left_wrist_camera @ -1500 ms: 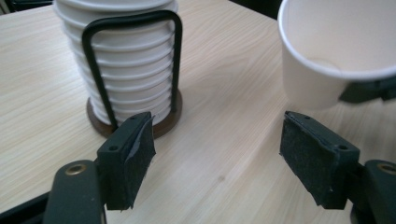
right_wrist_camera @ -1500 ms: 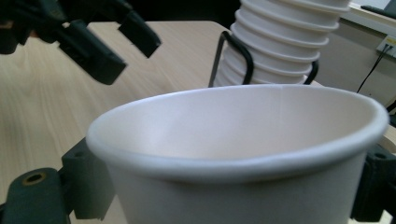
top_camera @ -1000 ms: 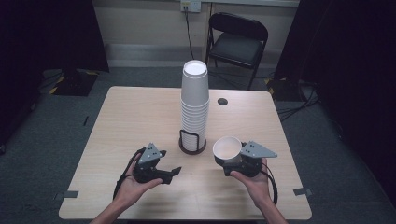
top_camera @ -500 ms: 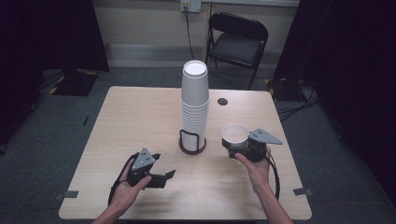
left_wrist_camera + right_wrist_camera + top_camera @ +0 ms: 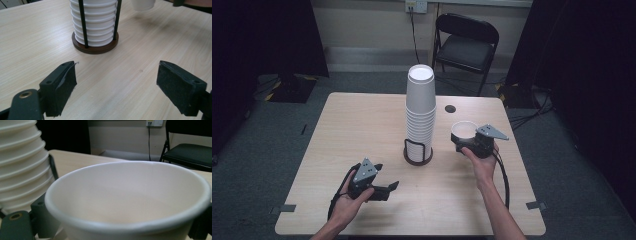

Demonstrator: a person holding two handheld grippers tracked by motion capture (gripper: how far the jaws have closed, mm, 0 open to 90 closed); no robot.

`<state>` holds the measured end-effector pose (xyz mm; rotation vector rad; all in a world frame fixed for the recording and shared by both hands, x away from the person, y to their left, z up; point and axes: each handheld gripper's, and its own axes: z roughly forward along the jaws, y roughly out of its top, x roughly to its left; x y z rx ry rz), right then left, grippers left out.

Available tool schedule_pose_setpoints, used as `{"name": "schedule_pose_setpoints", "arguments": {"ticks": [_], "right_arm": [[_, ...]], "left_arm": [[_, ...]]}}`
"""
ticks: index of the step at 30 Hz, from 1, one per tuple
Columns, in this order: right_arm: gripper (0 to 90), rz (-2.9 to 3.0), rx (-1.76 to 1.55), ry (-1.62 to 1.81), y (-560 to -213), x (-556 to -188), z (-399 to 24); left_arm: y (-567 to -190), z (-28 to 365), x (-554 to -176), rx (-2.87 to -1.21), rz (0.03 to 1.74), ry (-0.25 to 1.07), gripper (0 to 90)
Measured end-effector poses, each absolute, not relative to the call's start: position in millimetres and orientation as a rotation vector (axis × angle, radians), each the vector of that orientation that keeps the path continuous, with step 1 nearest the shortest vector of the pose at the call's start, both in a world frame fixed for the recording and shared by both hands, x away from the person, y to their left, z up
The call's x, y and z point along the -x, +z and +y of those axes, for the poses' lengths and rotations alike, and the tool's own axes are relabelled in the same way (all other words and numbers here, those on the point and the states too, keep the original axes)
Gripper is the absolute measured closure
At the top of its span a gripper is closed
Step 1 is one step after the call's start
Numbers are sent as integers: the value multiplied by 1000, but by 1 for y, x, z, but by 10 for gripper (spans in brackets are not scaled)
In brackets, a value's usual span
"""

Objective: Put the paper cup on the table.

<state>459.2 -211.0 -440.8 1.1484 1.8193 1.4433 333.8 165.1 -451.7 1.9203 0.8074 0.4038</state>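
Note:
A tall stack of white paper cups (image 5: pixel 420 107) stands upside down in a black wire holder with a brown round base (image 5: pixel 417 157) at the table's middle. My right gripper (image 5: pixel 460 142) is shut on one white cup (image 5: pixel 463 129), held mouth up just right of the stack and above the table. In the right gripper view this cup (image 5: pixel 130 195) sits between the jaws, with the stack (image 5: pixel 20 162) at the left. My left gripper (image 5: pixel 388 188) is open and empty near the front left. In the left gripper view the holder base (image 5: pixel 95 48) lies ahead of the left gripper (image 5: pixel 116 85).
A small dark round spot (image 5: pixel 450 108) marks the wooden table (image 5: pixel 352 130) behind the held cup. A black folding chair (image 5: pixel 467 45) stands beyond the far edge, below a wall outlet (image 5: pixel 416 6). A cable trails from the right gripper over the table's right side.
My right gripper has carried the cup up and farther from the person, staying right of the stack. The left gripper has shifted slightly left and nearer, still open.

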Motion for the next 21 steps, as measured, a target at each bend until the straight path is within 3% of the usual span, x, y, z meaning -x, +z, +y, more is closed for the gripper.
{"name": "schedule_pose_setpoints", "arguments": {"ticks": [21], "right_arm": [[88, 1753, -1244, 1414, -470, -484, -211]], "left_arm": [[-453, 167, -335, -1933, 825, 419, 159]]}}
